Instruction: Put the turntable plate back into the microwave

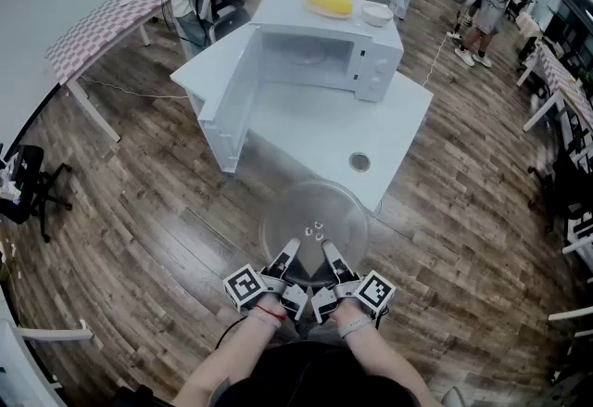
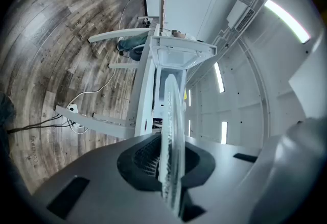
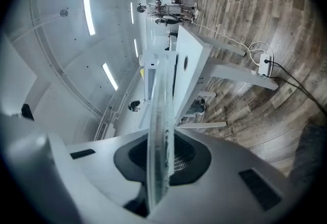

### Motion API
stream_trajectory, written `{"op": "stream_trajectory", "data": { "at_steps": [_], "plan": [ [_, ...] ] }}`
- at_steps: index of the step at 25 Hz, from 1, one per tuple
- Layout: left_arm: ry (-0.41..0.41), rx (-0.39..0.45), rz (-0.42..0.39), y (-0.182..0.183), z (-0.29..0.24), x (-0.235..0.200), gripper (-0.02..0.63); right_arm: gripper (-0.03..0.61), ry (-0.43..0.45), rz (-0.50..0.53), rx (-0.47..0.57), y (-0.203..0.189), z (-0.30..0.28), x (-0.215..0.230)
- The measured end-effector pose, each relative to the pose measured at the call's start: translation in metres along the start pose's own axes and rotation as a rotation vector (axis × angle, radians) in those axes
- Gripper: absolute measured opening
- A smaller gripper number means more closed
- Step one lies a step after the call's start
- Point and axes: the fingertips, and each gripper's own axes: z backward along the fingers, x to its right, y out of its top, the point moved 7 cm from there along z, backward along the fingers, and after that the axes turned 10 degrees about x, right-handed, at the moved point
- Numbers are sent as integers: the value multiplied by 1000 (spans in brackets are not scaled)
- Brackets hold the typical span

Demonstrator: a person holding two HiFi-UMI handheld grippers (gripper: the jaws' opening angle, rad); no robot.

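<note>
Head view first: the glass turntable plate (image 1: 315, 222) hangs flat over the wooden floor, just short of the white table (image 1: 306, 132). The left gripper (image 1: 289, 252) and right gripper (image 1: 330, 252) sit side by side on its near rim. Ahead is the microwave (image 1: 320, 57), door (image 1: 227, 108) swung wide.

The risk, I'd say, is that both grips crowd one edge, so the far side could sag or the glass slide free. It might also clip the table edge or the door going in.

Left gripper view: the jaws are pinched on the rim, with the glass edge-on and lined up with the open cavity. The head view can't confirm that bite.

Right gripper view: the same firm clamp on the rim, and people (image 3: 166, 11) standing far off.

Only the head view shows the small round fitting (image 1: 359, 161) lying on the table.
</note>
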Motion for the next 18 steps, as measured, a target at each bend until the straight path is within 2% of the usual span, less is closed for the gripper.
{"op": "stream_trajectory", "data": {
  "at_steps": [6,18],
  "plan": [
    [11,25,8,-23,16,4,31,43,-5,10,-25,8,23,-8],
    [4,102,1,-42,34,7,31,41,-4,4,-103,15,37,-11]
  ]
}}
